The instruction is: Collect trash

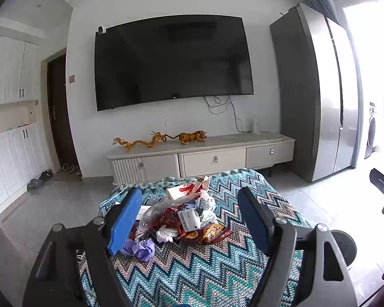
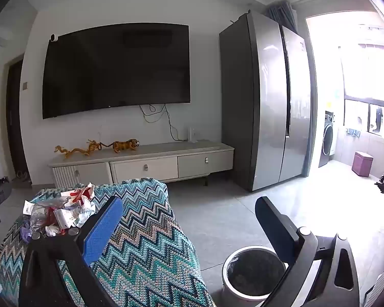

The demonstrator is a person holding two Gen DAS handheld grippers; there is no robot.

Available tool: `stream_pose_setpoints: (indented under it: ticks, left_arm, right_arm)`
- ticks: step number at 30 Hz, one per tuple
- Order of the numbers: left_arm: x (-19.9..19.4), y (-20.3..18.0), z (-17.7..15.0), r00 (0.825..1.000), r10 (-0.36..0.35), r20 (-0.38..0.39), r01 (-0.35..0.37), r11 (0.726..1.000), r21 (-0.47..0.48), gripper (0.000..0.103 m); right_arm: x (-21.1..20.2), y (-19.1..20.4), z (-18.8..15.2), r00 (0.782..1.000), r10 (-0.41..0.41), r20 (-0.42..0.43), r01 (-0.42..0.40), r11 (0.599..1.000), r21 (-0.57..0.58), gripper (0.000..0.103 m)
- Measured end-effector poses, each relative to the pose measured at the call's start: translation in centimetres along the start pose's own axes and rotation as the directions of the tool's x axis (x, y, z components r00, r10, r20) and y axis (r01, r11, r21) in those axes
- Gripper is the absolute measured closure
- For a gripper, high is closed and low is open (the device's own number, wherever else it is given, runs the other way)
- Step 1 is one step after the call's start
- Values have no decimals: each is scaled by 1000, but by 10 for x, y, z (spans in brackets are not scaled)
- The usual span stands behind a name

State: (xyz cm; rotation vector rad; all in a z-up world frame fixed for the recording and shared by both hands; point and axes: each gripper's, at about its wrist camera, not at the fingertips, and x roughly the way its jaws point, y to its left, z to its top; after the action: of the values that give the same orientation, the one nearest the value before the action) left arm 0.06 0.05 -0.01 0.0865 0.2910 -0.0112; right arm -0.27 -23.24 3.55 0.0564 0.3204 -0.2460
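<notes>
Zigzag-patterned blanket covers the low table before the TV stand. On it sits a trash pile: crumpled wrappers, tissue, a red-and-white carton. Left gripper hovers low with jaws wide apart, framing the pile. Right gripper hangs spread too, pile off its left, lined bin below.

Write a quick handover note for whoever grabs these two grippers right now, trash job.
Left gripper: open, empty, aimed at the trash pile.
Right gripper: open, empty, held above the floor between the table edge and the trash bin.
The pile of wrappers, bags and tissue sits on the zigzag cloth; the lined bin stands on the floor to the table's right.
Done: nothing visibly collected.
Left: move every piece into the bin.
</notes>
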Motion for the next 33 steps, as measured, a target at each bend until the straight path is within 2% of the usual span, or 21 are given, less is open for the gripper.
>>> stream_pose_setpoints:
  ticks: [16,33]
  left_arm:
    - [0,-4,0,1000,0,10,0,1000,3,27]
    - [-9,0,5,998,11,54,-10,1000,-13,27]
  right_arm:
    - [-1,-3,1,1000,-7,7,7,1000,-1,0]
    - [-1,-10,-2,1000,-17,11,17,1000,5,0]
